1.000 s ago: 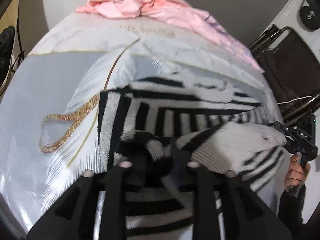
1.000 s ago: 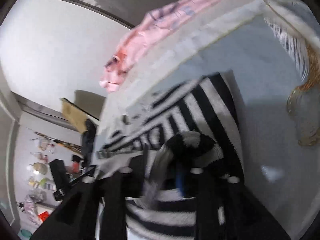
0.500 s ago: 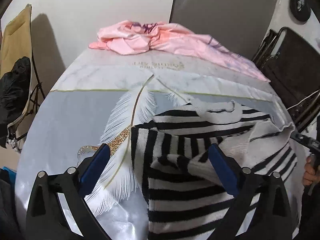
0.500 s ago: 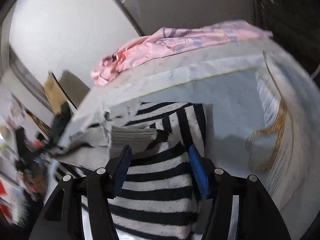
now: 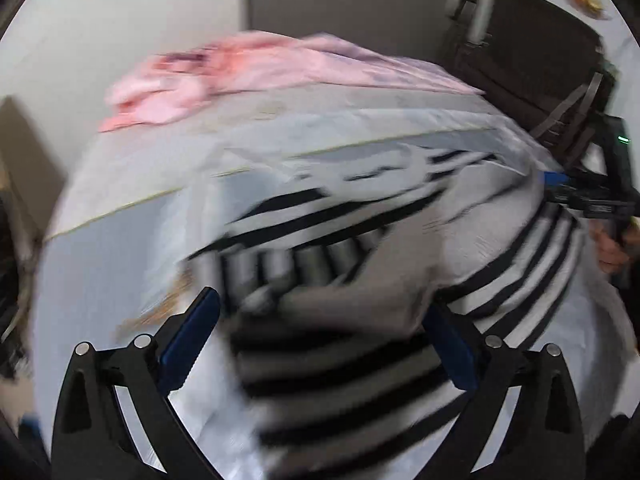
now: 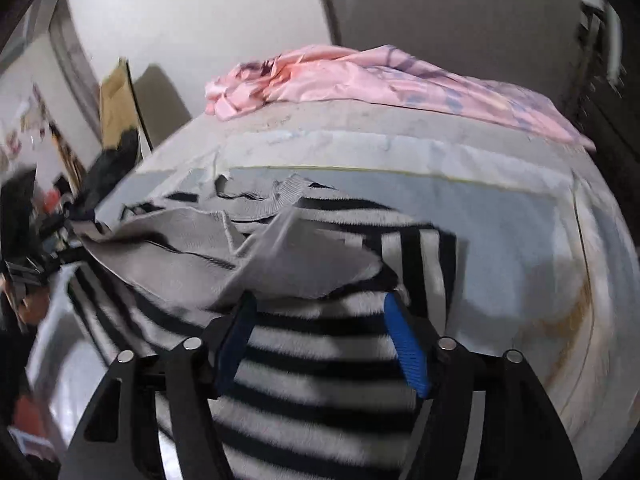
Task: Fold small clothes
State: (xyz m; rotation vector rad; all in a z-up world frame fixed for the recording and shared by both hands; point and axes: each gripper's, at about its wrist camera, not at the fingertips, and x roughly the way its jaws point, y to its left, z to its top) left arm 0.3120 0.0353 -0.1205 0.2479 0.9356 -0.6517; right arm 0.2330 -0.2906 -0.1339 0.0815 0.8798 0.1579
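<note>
**Right wrist view: striped top dead ahead of both open claws**

Right wrist view shows the striped top (image 6: 320, 344) spread on the table (image 6: 500, 216), its near part running under and between the fingers of the right gripper (image 6: 318, 332). Those jaws stand moderately apart and hold nothing. A grey flap (image 6: 296, 264), seemingly the inside of the knit turned over, lies just beyond the blue pads (image 6: 404, 340) and stretches away to the far left.

Left wrist view is badly blurred. The left gripper (image 5: 320, 340) gapes wide and empty, with the top (image 5: 344, 360) directly in front and the same grey fold (image 5: 360, 300) lying between its fingers. The other tool and a hand (image 5: 608, 248) show at the right edge.

The top's stripes run left to right across both views. Both claws sit at its near edge; neither is clearly nearer. A pink garment (image 6: 360, 76) lies heaped at the far edge, well apart.
</note>
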